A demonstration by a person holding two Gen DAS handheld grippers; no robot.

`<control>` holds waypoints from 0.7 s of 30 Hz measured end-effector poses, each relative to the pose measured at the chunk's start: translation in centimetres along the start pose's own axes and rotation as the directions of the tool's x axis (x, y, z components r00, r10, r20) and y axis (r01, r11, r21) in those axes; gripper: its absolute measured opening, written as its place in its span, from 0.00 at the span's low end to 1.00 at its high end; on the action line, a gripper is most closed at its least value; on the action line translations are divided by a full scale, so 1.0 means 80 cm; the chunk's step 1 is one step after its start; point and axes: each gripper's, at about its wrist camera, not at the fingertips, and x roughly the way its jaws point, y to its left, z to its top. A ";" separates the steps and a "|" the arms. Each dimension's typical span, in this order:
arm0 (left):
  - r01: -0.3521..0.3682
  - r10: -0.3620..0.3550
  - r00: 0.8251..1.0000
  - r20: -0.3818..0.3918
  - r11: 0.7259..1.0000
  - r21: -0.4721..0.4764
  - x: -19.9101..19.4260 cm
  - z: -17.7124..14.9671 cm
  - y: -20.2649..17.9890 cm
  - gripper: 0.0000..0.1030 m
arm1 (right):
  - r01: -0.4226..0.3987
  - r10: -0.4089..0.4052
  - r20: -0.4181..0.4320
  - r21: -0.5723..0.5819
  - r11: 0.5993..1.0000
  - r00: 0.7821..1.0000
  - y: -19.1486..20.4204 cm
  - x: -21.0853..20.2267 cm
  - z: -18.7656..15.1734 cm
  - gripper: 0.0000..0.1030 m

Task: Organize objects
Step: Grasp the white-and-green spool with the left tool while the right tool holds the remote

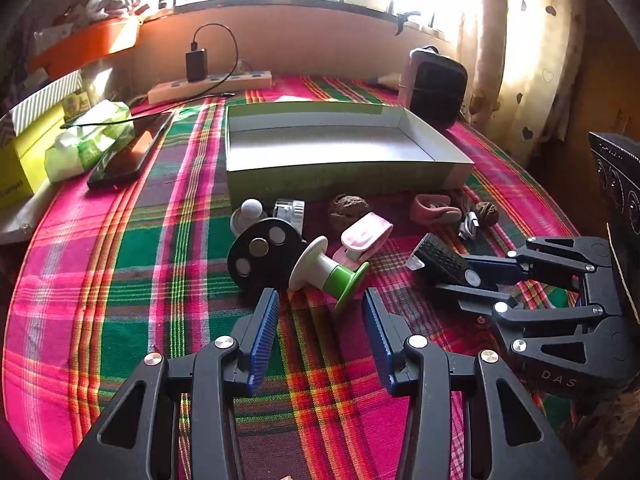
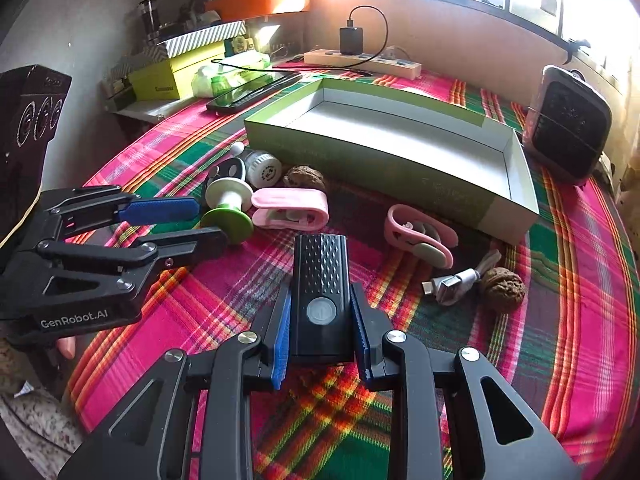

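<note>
The right gripper (image 2: 320, 344) squeezed the small black plastic torch (image 2: 319, 300) on the checked worktop (image 2: 560, 320), ready for the near green cardboard box (image 2: 400, 168), while the left gripper (image 1: 320, 320) waited, jaws apart.

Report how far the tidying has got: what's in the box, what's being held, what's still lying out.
Done: nothing visible; the open box looks empty. In hand: the right gripper is shut on the black bike light, which is not yet in the box. The left gripper is open, empty, near the green spool. Left: two pink clips, two walnuts, the white cable, the black disc.
</note>
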 end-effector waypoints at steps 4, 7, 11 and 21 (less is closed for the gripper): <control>0.010 -0.010 1.000 0.002 1.000 0.019 0.006 0.010 0.000 0.40 | 0.003 -0.003 -0.001 0.010 1.000 1.000 -0.001 -0.004 -0.006 0.27; 0.018 -0.018 1.000 0.000 0.999 0.045 0.012 0.016 -0.002 0.40 | 0.003 -0.003 0.000 0.021 1.000 1.000 -0.002 -0.006 -0.008 0.27; 0.040 -0.040 0.999 -0.015 0.998 0.042 0.017 0.020 -0.002 0.40 | 0.010 -0.010 0.000 0.022 1.000 1.000 -0.002 -0.007 -0.009 0.27; 0.074 -0.074 0.995 -0.060 0.997 0.004 0.029 0.022 -0.006 0.40 | 0.015 -0.015 0.002 0.036 0.999 1.000 -0.005 -0.008 -0.010 0.27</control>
